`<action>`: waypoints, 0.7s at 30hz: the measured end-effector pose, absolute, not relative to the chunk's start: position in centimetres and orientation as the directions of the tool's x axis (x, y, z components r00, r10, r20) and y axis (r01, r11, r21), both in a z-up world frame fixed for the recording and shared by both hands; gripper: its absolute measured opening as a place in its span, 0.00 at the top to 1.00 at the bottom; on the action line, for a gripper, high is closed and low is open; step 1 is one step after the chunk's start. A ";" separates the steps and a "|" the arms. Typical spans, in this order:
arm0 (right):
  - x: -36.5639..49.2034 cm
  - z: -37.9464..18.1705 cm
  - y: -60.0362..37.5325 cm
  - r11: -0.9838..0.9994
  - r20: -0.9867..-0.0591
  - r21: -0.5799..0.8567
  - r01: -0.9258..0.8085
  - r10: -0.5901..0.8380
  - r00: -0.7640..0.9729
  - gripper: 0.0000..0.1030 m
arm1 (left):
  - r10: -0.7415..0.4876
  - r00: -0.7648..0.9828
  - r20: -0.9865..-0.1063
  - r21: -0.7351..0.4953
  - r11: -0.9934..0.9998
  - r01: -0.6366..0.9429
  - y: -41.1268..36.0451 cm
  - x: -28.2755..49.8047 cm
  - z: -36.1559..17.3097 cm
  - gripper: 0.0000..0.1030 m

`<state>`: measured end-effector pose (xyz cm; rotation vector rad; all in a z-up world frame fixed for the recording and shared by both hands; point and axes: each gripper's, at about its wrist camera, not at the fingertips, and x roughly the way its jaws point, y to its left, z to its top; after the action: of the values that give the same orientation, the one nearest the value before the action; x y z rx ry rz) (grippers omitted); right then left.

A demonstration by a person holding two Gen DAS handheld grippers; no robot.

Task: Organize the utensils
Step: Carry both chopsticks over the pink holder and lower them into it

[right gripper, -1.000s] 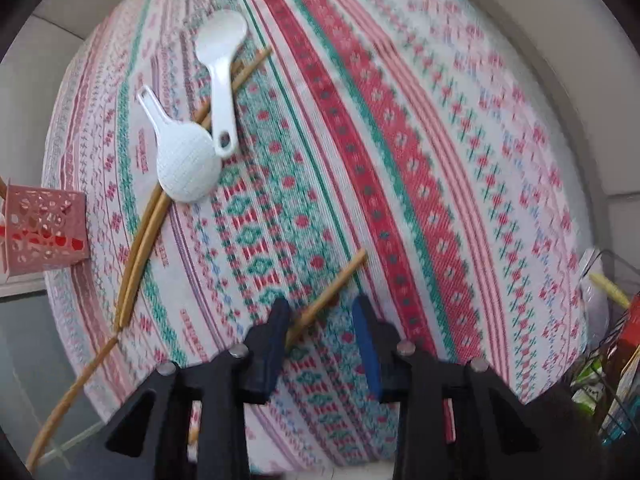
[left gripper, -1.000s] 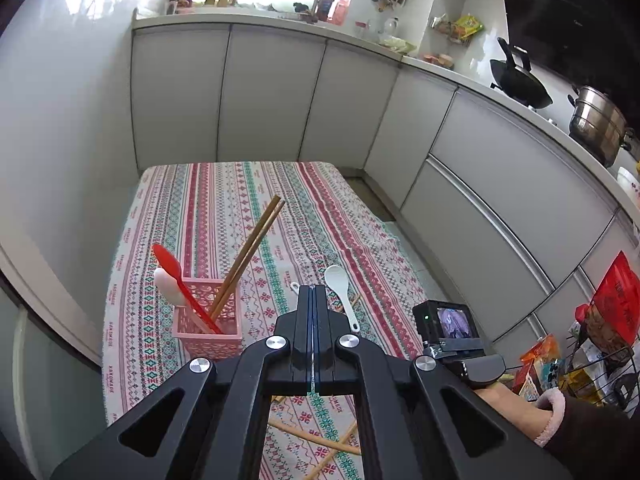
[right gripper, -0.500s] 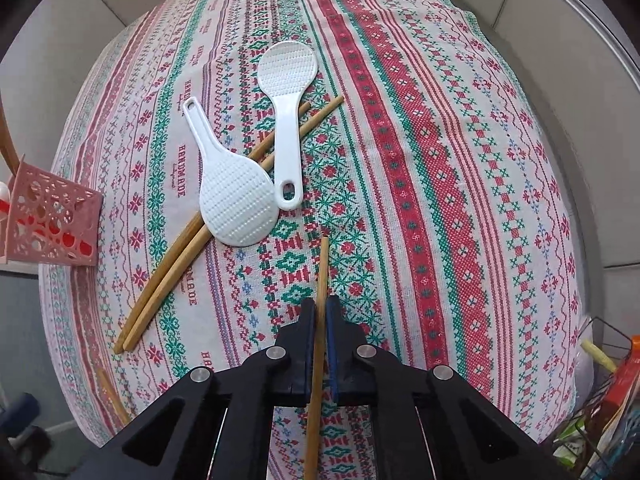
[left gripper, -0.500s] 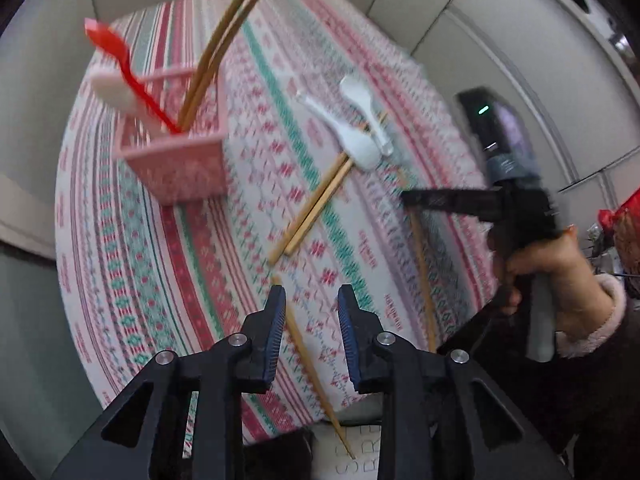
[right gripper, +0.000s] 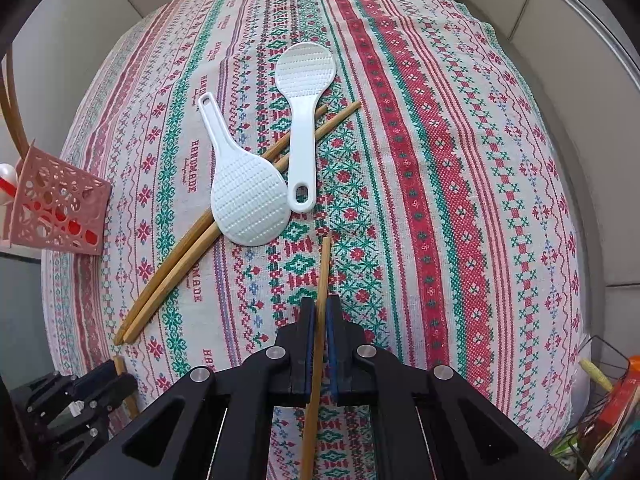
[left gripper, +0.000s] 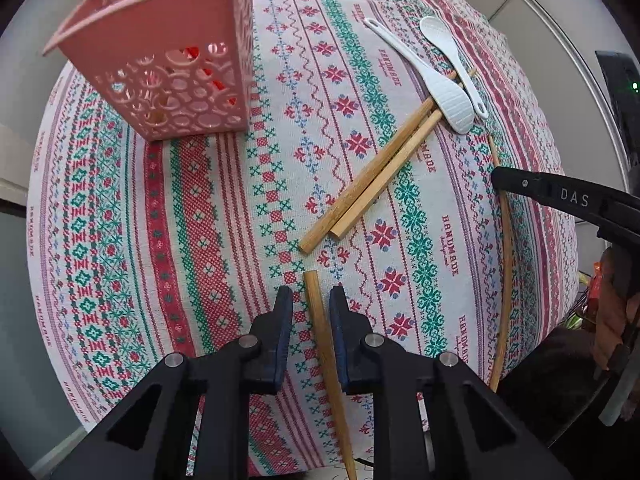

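My right gripper point(right gripper: 318, 312) is shut on a wooden chopstick point(right gripper: 322, 276) that points forward over the patterned tablecloth point(right gripper: 440, 160). My left gripper point(left gripper: 309, 300) is open, its fingers on either side of another chopstick point(left gripper: 320, 328) lying near the table's front edge. A pair of chopsticks point(left gripper: 372, 184) lies in the middle, its far ends under two white rice paddles point(left gripper: 448, 92); the paddles also show in the right wrist view point(right gripper: 248, 200). A pink perforated basket point(left gripper: 168, 64) at the left holds a red spoon and chopsticks.
The right gripper's arm point(left gripper: 560, 196) and its held chopstick point(left gripper: 506, 248) show at the right of the left wrist view. Grey cabinet fronts point(right gripper: 580, 40) stand behind the table. A wire rack with packets point(right gripper: 608, 400) stands at the right.
My left gripper has dropped closer to the table, and its open fingers now straddle the near chopstick. My right gripper closed on its chopstick half a second ago and still holds it.
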<state>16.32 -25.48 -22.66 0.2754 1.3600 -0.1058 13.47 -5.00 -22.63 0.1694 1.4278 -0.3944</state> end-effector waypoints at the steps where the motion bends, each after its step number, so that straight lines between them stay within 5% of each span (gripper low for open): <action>1: 16.1 -22.6 -25.5 0.961 -0.972 0.146 0.233 0.095 0.214 0.94 | -0.154 0.100 -0.983 -0.109 0.927 0.359 -5.1 13.4 -22.8 0.91; 6: 14.0 -21.1 -25.7 0.955 -0.955 0.202 0.216 0.143 0.259 0.95 | -0.181 0.143 -0.973 -0.118 0.923 0.366 -5.6 13.2 -21.8 0.94; 21: 9.3 -7.8 -23.5 0.986 -0.809 0.167 -0.007 0.141 0.571 0.95 | -0.336 0.499 -0.799 -0.122 0.903 0.411 -3.6 11.6 -7.9 0.93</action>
<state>9.31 -23.54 -7.83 0.1508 0.9605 0.0872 11.62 -3.56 -7.94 0.0880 0.9460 -0.4526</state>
